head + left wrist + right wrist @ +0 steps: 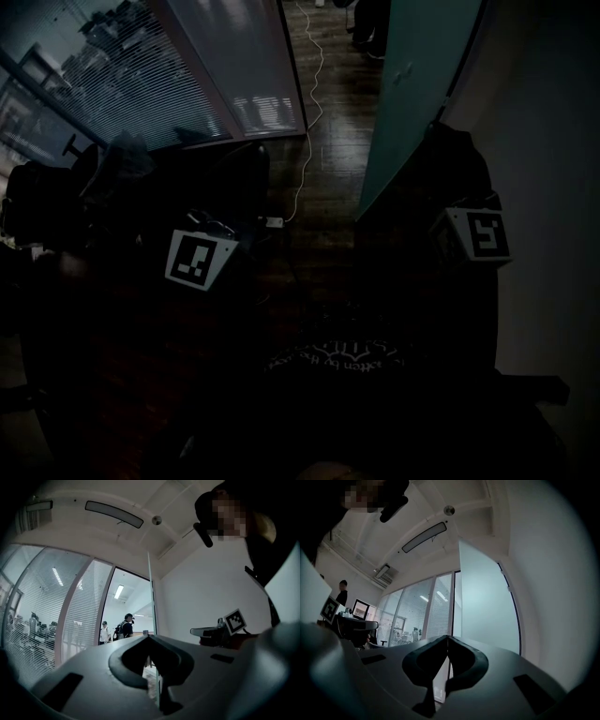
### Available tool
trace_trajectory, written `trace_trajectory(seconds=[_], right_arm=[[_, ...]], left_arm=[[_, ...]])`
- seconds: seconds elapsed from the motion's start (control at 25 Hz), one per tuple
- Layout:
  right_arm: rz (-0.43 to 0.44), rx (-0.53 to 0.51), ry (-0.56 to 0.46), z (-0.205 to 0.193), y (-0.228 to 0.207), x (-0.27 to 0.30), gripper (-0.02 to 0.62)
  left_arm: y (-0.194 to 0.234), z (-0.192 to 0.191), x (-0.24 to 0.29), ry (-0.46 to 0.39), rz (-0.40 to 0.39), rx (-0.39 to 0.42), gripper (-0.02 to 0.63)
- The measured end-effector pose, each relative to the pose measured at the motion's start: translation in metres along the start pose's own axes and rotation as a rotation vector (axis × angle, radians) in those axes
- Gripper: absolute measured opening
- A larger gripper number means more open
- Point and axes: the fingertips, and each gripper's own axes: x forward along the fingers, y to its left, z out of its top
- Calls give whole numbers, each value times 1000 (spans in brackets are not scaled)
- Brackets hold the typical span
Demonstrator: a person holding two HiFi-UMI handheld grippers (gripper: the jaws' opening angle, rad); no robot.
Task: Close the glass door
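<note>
The left claw (149,636) and the right claw (448,637) each hold their dark jaws together at the tips, gripping nothing. Ahead of the right one and clear of it, the frosted pale-green glass door (487,602) stands open beside the white wall (543,597), over a dark wooden floor (328,159).

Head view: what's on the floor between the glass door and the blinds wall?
A white cable runs over the dark wood floor between the glass door and the blinds wall. It shows in the head view.
</note>
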Motion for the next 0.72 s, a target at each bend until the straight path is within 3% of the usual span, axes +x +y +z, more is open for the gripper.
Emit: trace_trajectory(seconds=[0.72], right_arm=[[10, -5, 25, -13, -38, 69, 0]], left_arm=[[29, -3, 68, -27, 2, -4, 2]])
